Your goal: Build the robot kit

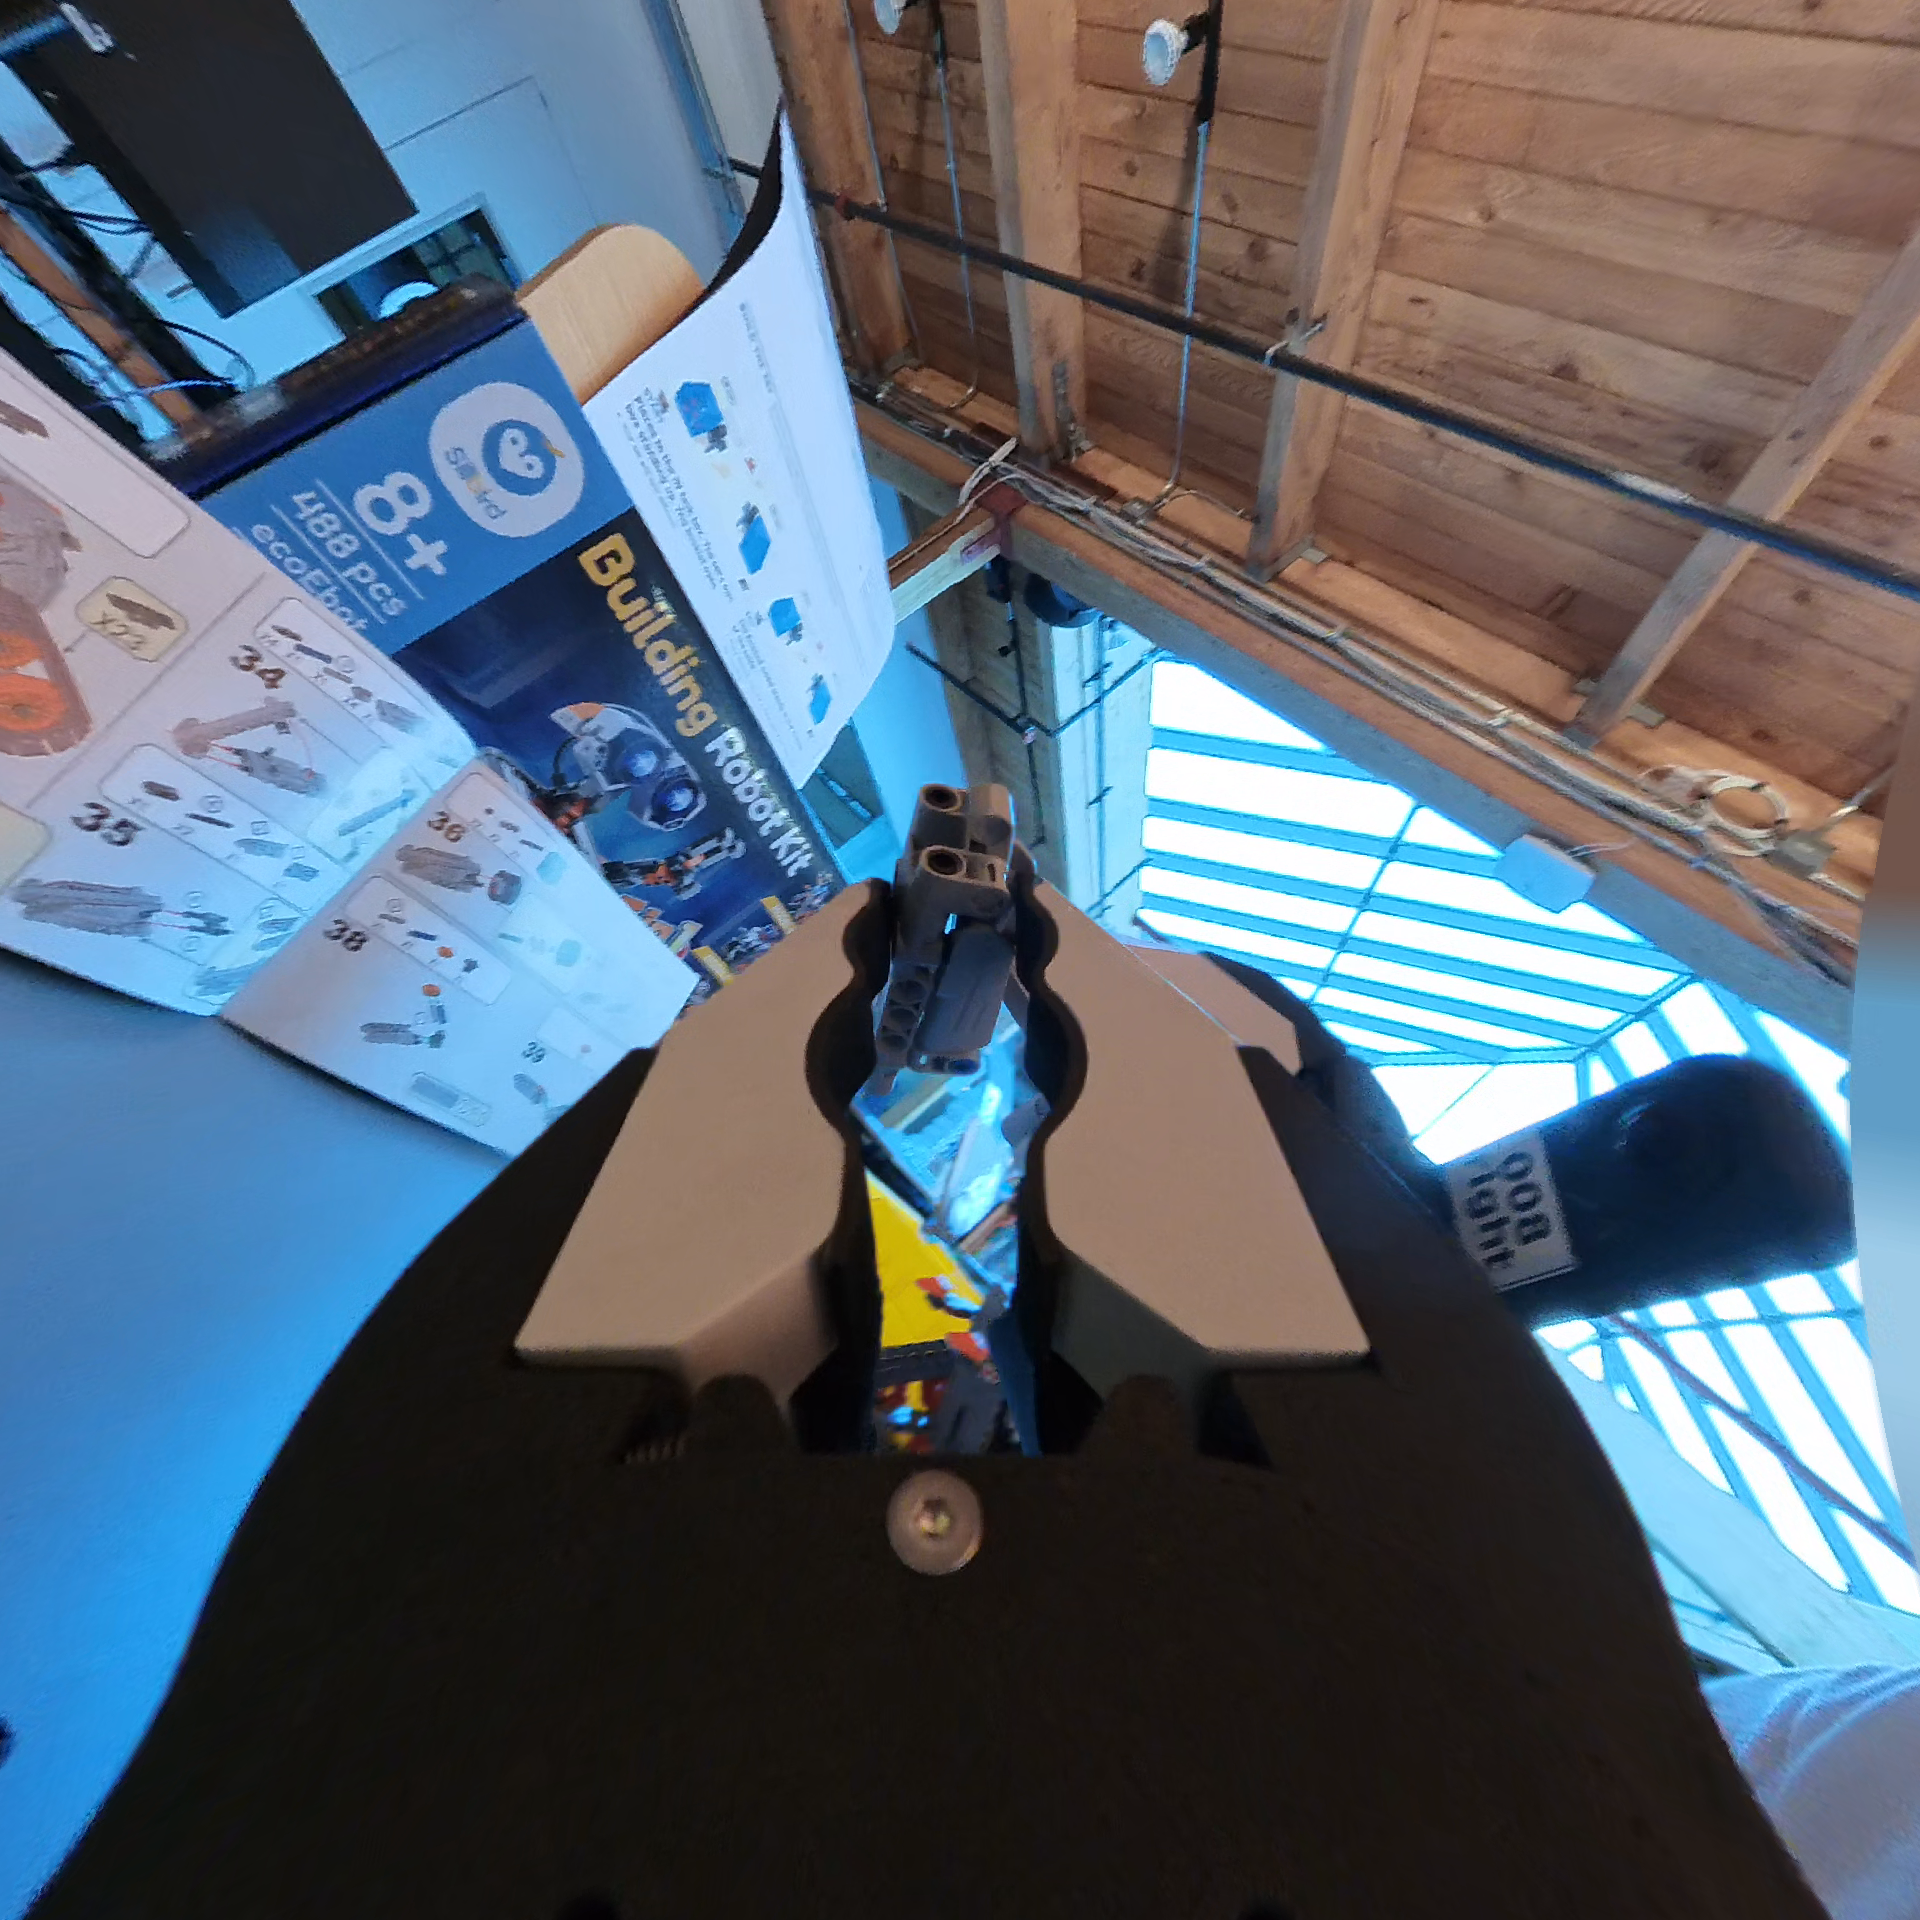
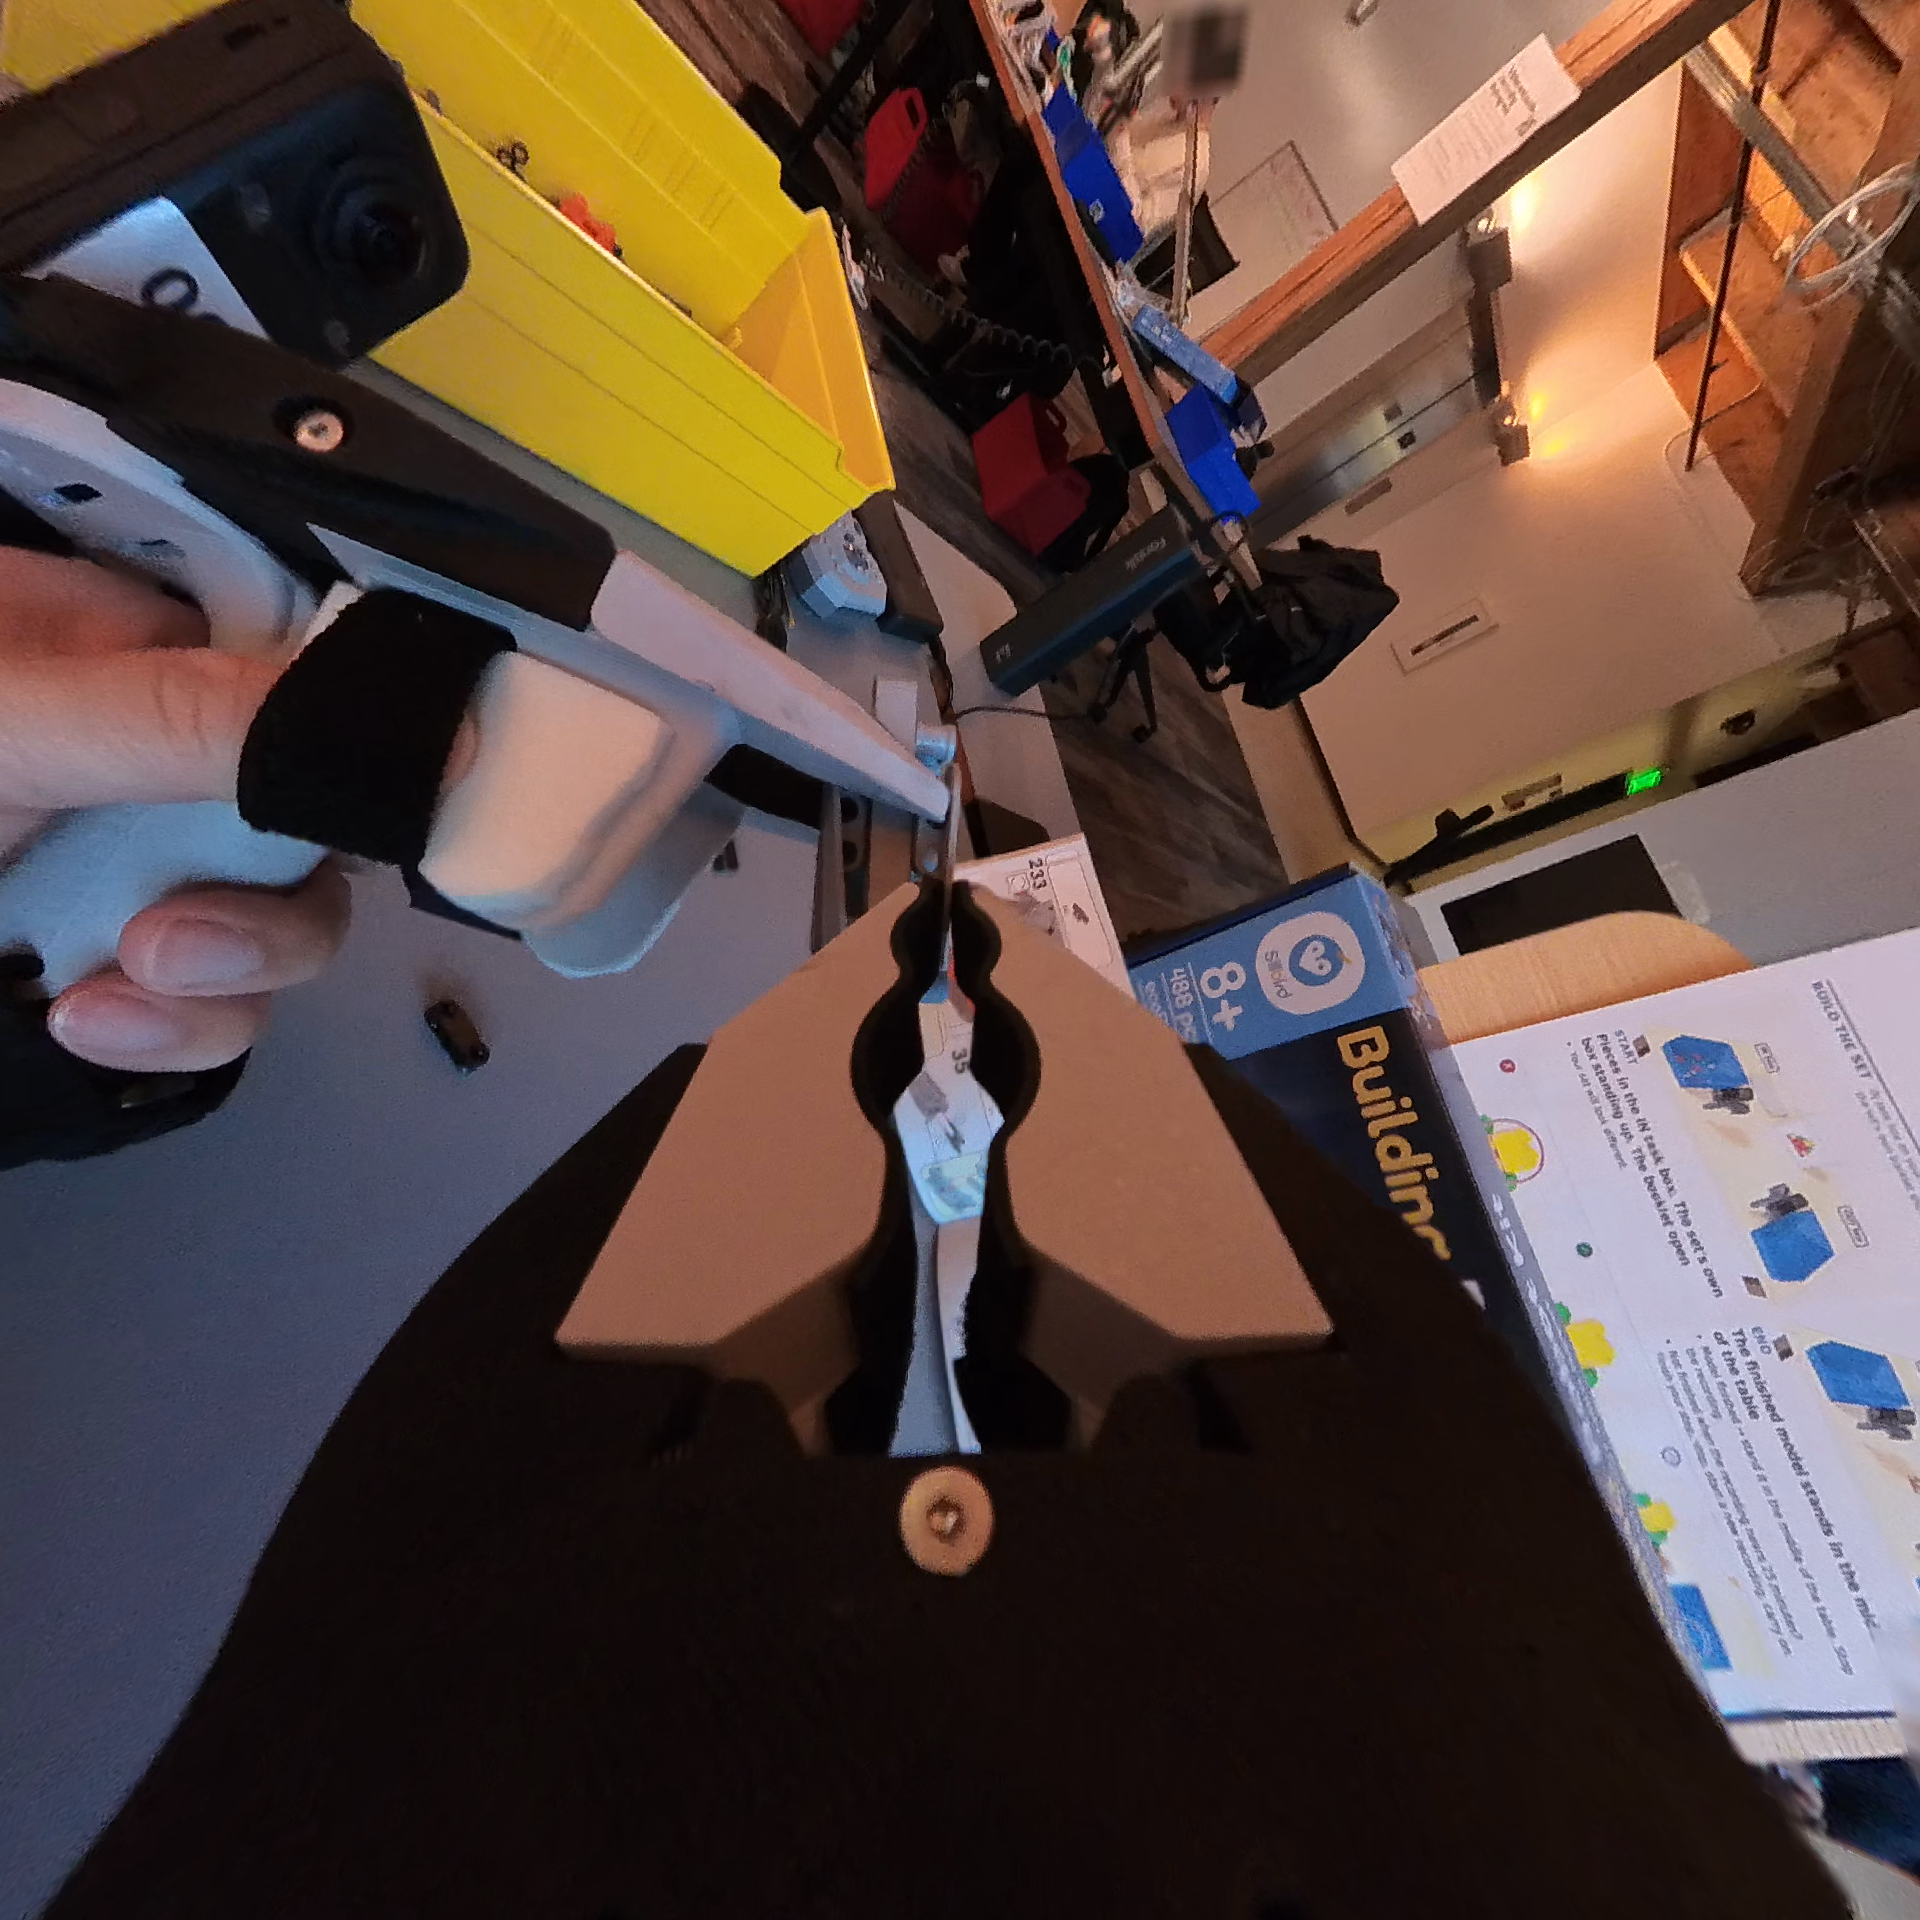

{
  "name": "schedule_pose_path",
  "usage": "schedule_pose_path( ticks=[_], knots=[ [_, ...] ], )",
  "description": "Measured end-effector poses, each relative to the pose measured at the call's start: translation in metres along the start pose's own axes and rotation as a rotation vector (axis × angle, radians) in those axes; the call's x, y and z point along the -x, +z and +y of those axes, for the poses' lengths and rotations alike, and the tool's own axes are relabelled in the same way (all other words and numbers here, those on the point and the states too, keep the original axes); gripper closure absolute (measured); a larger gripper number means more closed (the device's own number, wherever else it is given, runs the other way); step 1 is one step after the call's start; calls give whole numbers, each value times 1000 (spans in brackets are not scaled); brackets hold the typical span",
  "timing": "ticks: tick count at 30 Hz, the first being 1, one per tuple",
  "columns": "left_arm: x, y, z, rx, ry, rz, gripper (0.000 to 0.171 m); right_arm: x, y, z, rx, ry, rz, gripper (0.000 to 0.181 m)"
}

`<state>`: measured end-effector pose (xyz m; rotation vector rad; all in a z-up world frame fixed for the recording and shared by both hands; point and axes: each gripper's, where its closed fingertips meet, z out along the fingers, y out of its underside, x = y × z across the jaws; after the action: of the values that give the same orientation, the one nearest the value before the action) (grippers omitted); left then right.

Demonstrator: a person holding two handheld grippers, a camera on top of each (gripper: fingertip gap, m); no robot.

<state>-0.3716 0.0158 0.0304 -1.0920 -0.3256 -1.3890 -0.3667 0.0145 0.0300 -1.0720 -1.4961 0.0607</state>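
Note:
My left gripper [image 1: 951, 899] is shut on a small grey assembly of building-kit beams [image 1: 940, 935], which sticks out past its fingertips. In the right wrist view the left gripper [image 2: 935, 795] comes in from the left, held by a hand [image 2: 135, 717], with the grey assembly [image 2: 932, 847] at its tip. My right gripper [image 2: 940, 906] is closed right under that tip, its jaws pinched on a thin lower end of the assembly. The right gripper's black body [image 1: 1662, 1174] shows at the right of the left wrist view.
A blue kit box [image 1: 499, 582] [image 2: 1340, 1039], an open instruction booklet [image 1: 208, 790] and a printed sheet [image 1: 769, 499] [image 2: 1714, 1299] stand at the grey table's [image 2: 208, 1299] edge. Yellow bins [image 2: 623, 343] hold parts. A small black piece [image 2: 457, 1034] lies on the table. The tips of both grippers are at nearly the same place.

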Motion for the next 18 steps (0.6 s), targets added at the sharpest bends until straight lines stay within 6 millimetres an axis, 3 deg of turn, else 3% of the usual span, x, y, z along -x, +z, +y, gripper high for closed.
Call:
schedule_pose_path(
  ticks=[7,18],
  knots=[
    [1,0,-1,-7,-139,57,150,1,1,1,-5,-54,23,179],
    [-5,0,-3,80,93,18,151,1,-1,-3,-22,83,-34,179]
  ],
)
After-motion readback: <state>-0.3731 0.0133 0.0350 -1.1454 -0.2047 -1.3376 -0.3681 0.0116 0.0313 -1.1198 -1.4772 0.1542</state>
